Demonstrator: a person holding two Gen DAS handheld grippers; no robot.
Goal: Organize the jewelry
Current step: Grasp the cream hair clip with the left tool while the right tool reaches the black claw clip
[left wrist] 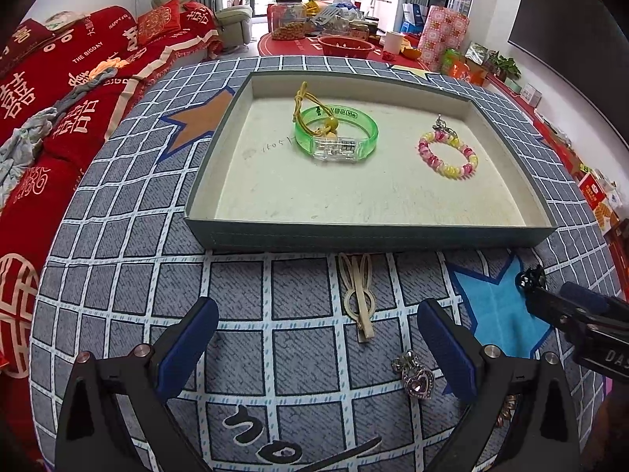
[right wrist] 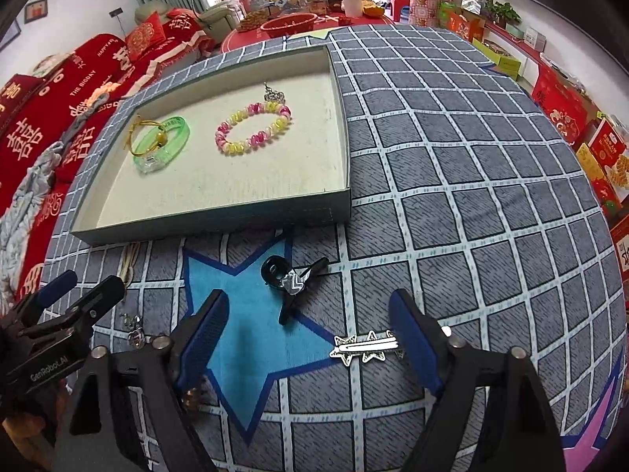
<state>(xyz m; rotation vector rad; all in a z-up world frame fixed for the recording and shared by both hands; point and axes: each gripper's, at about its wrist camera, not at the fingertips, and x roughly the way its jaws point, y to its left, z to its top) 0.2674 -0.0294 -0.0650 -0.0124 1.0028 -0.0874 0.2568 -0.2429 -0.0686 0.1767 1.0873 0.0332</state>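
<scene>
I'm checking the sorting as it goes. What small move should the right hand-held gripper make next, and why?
Probably lower the right hand-held gripper onto the black hair clip and close. Its jaws stand open with nothing between them, the clip lies on the cloth just ahead, and the tray already holds the green bangle and beaded bracelet.

The right gripper (right wrist: 306, 338) hangs spread above a black hair clip (right wrist: 293, 285) and star clip (right wrist: 363, 348); bracelets lie in the tray (right wrist: 220, 224).
</scene>
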